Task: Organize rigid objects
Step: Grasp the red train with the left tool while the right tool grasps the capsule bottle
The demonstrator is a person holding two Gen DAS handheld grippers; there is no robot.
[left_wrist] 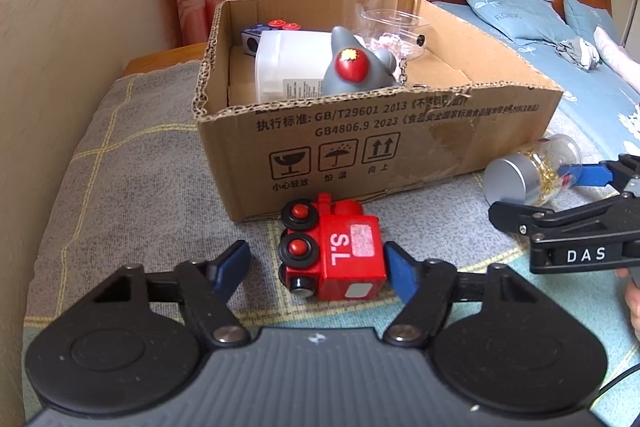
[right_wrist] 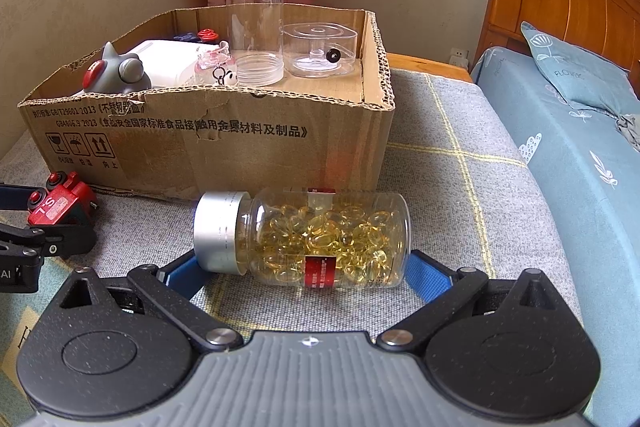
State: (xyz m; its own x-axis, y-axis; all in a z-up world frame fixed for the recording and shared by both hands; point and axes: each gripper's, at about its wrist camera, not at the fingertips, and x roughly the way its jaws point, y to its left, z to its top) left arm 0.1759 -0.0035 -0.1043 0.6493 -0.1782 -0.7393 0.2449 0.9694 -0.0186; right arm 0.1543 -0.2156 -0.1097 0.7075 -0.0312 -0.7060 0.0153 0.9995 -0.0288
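Two grippers are working low over a grey checked blanket [left_wrist: 120,163]. Nearest, the left gripper [left_wrist: 318,267] is holding its jaws spread around a red toy train [left_wrist: 336,255] lying on its side, the blue pad at 3 o'clock touching it, the other clear. The right gripper [right_wrist: 308,273] is likewise keeping its jaws released, straddling a capsule bottle [right_wrist: 308,237] lying with its silver cap toward 9 o'clock. Beyond both, at 12 o'clock, a cardboard box [right_wrist: 240,143] is sitting on the blanket, holding a grey figurine [left_wrist: 352,67], a white container [left_wrist: 288,63] and clear plastic jars [right_wrist: 256,35]
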